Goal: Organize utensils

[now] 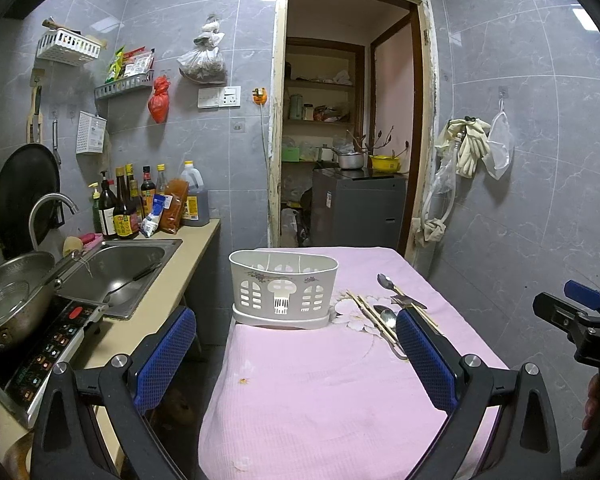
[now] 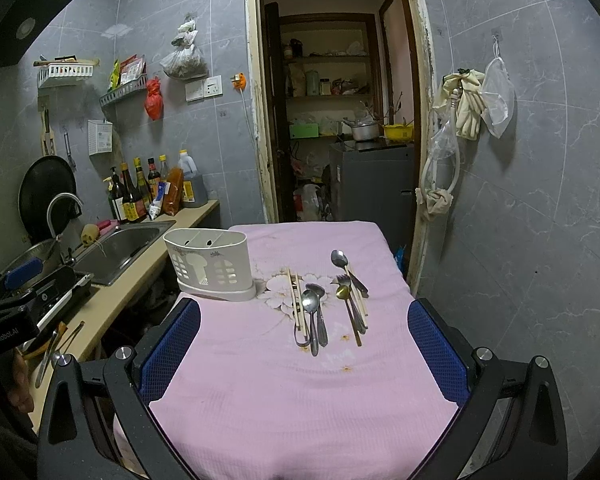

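A white slotted utensil holder [image 1: 284, 286] [image 2: 210, 266] stands on the pink tablecloth [image 1: 320, 392] [image 2: 300, 392], toward its far left. To its right lie steel spoons [image 2: 311, 304] [image 1: 388, 316], a fork [image 2: 346, 282], another spoon [image 2: 339, 258] [image 1: 386, 281] and wooden chopsticks [image 2: 296, 296] [image 1: 370, 312] in a loose group. My left gripper [image 1: 296, 356] is open over the near half of the cloth, short of the holder. My right gripper [image 2: 304, 344] is open too, its fingers either side of the utensils and nearer than them. Nothing sits between either pair of fingers.
A counter on the left carries a steel sink [image 1: 116, 272] [image 2: 120, 246], an induction cooker [image 1: 48, 344] with a metal pot [image 1: 12, 292], and sauce bottles [image 1: 124, 208] [image 2: 136, 196]. An open doorway [image 1: 348, 120] lies beyond the table. Gloves and bags [image 1: 472, 148] hang on the right wall.
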`<state>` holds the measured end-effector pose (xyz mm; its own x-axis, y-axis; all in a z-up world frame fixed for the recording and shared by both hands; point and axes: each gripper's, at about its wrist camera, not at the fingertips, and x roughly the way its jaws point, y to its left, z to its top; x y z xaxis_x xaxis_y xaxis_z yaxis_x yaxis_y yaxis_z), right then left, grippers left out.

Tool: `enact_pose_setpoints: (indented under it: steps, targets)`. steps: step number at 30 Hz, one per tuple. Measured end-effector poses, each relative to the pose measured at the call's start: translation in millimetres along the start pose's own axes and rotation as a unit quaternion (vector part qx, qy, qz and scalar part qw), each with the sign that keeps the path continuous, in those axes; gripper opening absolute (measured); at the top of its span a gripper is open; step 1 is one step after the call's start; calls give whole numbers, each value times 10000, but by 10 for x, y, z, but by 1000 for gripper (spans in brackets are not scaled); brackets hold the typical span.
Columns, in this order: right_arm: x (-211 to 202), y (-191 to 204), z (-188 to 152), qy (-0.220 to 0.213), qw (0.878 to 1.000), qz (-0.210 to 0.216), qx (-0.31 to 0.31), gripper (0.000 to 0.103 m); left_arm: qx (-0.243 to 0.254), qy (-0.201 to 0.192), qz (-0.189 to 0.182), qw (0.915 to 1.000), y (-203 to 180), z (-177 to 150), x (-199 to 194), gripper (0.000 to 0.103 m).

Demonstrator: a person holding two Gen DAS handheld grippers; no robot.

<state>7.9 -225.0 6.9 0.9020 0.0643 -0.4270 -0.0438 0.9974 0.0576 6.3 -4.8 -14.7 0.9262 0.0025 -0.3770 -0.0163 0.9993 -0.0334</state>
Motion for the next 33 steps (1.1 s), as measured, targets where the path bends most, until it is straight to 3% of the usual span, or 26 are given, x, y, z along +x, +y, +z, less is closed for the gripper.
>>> enact_pose_setpoints:
  steps: [33]
  targets:
    - [2, -7, -4, 26, 10000, -10, -7, 102, -10, 6, -11, 10000, 11, 3, -4, 101]
